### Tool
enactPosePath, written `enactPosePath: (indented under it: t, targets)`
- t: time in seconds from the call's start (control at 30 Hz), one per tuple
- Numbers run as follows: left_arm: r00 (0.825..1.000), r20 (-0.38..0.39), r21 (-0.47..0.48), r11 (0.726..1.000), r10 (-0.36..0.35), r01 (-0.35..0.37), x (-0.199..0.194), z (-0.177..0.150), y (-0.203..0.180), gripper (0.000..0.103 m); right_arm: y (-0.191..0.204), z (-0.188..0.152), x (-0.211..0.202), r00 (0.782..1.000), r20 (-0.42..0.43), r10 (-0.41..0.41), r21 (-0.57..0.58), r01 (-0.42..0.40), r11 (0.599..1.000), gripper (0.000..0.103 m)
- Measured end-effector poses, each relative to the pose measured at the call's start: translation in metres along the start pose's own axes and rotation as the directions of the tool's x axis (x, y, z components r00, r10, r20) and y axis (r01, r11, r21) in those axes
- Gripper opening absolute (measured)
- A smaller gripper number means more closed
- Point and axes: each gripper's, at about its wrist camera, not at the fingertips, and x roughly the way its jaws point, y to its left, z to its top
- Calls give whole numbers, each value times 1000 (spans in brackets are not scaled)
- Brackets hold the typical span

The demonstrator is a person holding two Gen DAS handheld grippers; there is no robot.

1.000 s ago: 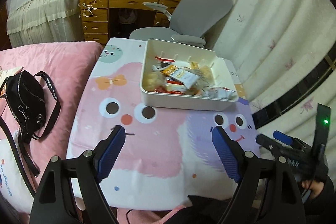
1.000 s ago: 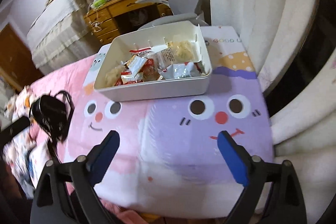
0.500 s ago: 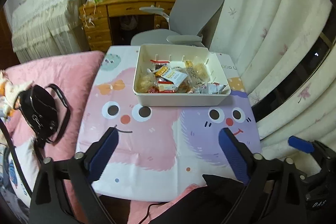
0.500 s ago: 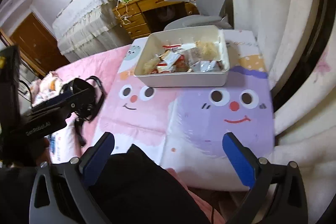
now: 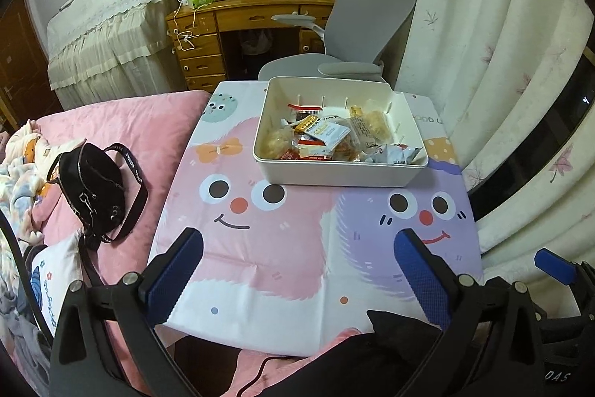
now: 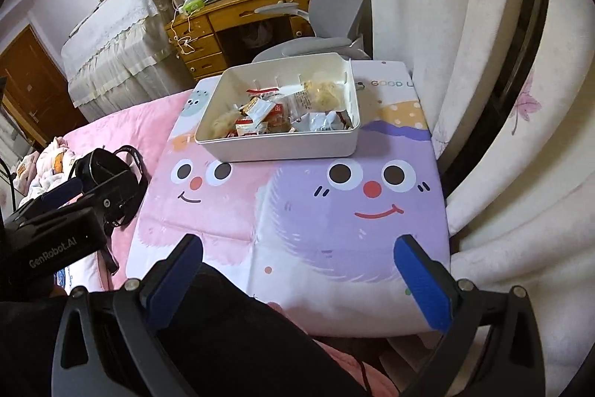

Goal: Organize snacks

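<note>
A white rectangular box (image 5: pixel 342 175) (image 6: pixel 286 146) stands at the far side of the small table, filled with mixed wrapped snacks (image 5: pixel 327 133) (image 6: pixel 275 116). My left gripper (image 5: pixel 297 240) hovers over the near part of the cartoon tablecloth (image 5: pixel 279 270), well short of the box; its jaws are opening and nothing is between them. My right gripper (image 6: pixel 299 242) hangs over the near right part of the cloth, open and holding nothing. Each gripper's body also shows at the edge of the other's view.
A black handbag (image 5: pixel 93 188) (image 6: pixel 108 166) lies on the pink bed cover left of the table. A grey office chair (image 5: pixel 364 17) and a wooden desk (image 5: pixel 241 17) stand behind the box. White curtains (image 5: pixel 502 62) hang along the right. A dark-clothed lap fills the bottom.
Both grippers have drawn back and up from the box, which now looks smaller and farther. The jaws of both stand wider than a second ago.
</note>
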Motion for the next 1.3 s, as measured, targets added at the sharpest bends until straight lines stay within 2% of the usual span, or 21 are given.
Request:
enactPosePath:
  t: [0.47,1.3]
  targets:
    - [1000,-23,35,999,-9,10,1,-4,-8,102,-6,-6,6,999,-26,18,16,-18,1000,103]
    - [1000,4,46,999,-20,20,0,0,-13,102,-6,-5,6,999,-27,19,17,-19,1000,103]
